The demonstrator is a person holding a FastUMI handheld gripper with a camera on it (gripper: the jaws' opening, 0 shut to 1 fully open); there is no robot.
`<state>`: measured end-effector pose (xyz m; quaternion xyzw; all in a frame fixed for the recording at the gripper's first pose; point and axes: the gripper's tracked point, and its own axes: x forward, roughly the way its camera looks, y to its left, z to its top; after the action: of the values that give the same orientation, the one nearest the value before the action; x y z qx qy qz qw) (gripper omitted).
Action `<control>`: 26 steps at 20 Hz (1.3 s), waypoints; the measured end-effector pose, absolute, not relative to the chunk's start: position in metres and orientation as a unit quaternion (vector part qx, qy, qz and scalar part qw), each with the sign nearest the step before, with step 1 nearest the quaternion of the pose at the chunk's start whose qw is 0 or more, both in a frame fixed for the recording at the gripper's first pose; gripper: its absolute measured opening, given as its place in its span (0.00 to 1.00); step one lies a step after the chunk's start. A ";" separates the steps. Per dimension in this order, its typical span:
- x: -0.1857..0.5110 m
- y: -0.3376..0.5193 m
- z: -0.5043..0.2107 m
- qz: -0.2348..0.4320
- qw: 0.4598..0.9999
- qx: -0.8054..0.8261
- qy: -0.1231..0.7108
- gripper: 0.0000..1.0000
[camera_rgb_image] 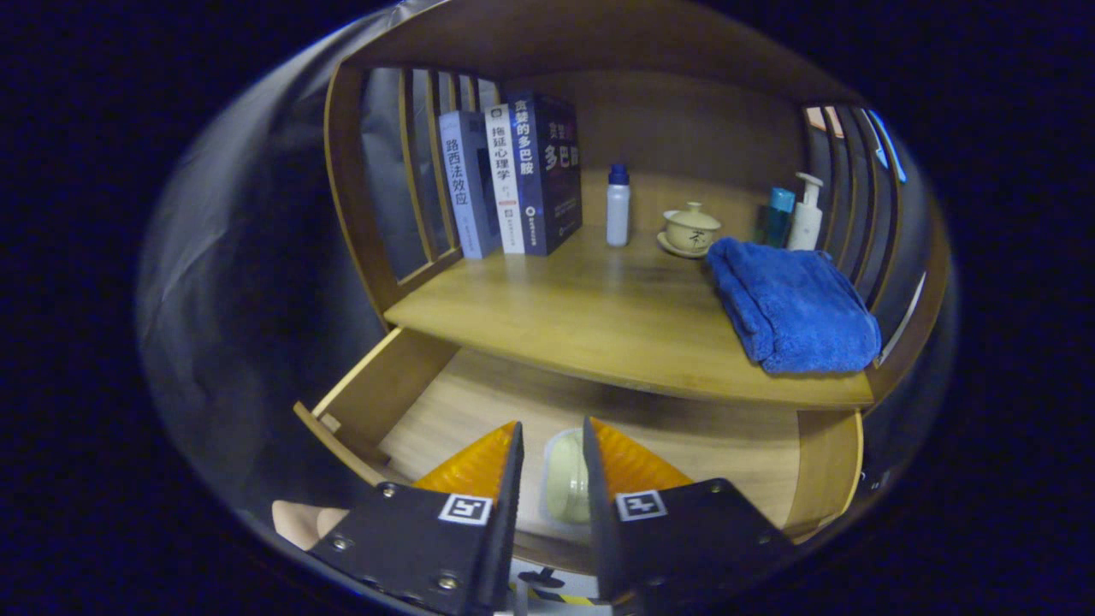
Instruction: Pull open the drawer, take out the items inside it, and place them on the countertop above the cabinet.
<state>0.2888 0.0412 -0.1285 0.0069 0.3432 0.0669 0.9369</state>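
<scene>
The wooden drawer under the countertop stands pulled out. On its floor lies a small pale, translucent container. My gripper hangs over the drawer with its fingers either side of that container. The right finger overlaps the container's edge, while a narrow strip of drawer floor shows between the container and the left finger. The jaws stand a little apart and do not press on it from both sides.
On the countertop stand three books at the back left, a white bottle with a blue cap, a lidded tea cup on a saucer, a pump bottle and a folded blue towel. Part of a hand shows beside the left finger.
</scene>
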 end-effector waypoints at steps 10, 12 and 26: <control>0.293 0.027 -0.197 0.047 0.904 -0.009 0.425 0.60; 0.295 0.023 -0.202 0.045 0.899 -0.023 0.435 0.60; 0.287 0.056 -0.152 0.099 0.913 0.026 0.396 0.18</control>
<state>0.2867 0.0556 -0.1516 0.0263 0.3959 0.0990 0.9126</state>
